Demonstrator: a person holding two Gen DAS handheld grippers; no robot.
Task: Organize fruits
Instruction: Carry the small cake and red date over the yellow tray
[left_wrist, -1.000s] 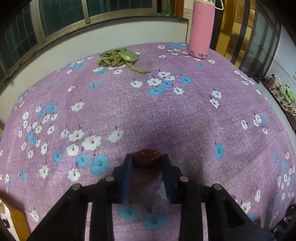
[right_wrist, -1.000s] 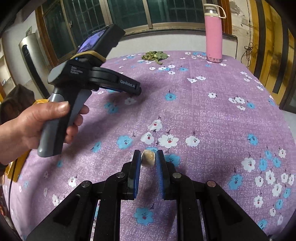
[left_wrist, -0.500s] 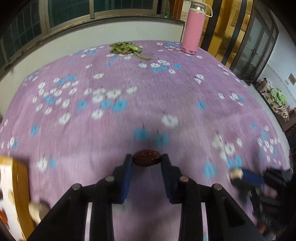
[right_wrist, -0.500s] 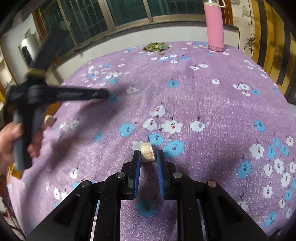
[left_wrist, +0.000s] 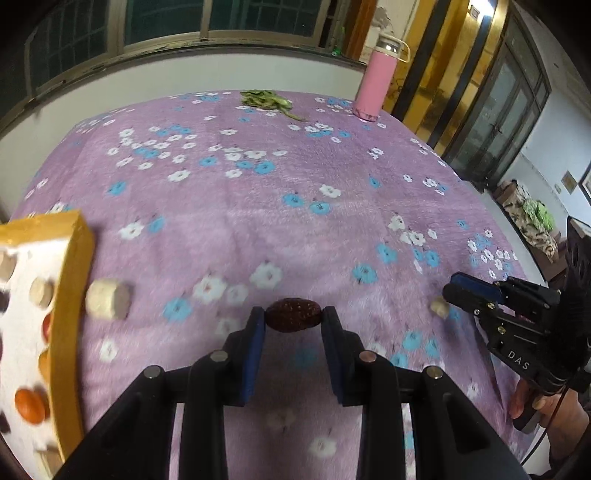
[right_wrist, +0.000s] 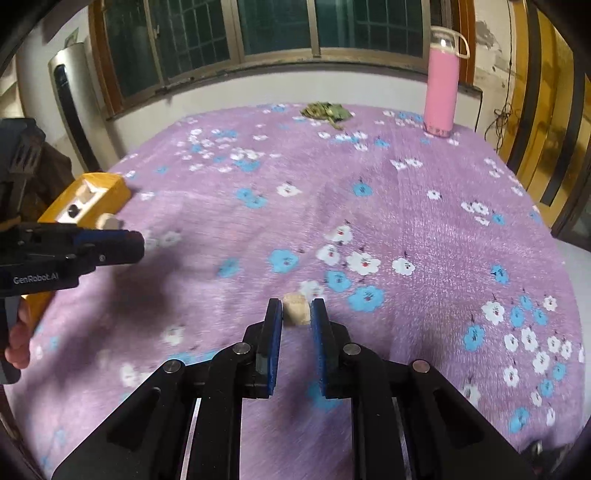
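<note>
Left gripper (left_wrist: 293, 320) is clamped on a dark red date (left_wrist: 293, 319), fingers closed only as far as the fruit's ends allow, held end to end above the purple floral cloth of the desk (left_wrist: 295, 206). Right gripper (right_wrist: 296, 314) pinches a pale banana slice (right_wrist: 296, 313) between narrowly parted fingers, low over the cloth at near centre.

Change over the last second: left gripper has swung left and pulled back, so the yellow tray (left_wrist: 70, 295) with white inside now shows at the left edge; a second ago it wasn't in its view. Sorted pieces already lie in the tray: pale rounds, something orange, something dark. A loose banana chunk (left_wrist: 108, 298) lies on the cloth just beside the tray's right wall.

Judgement: both grasps done, left is in transport to the tray and closer; the right has barely moved. Motion blur on the left, so exact tray compartments can't be told.

Far side: pink bottle (right_wrist: 441, 85), green leaves (right_wrist: 327, 110), untouched.
</note>
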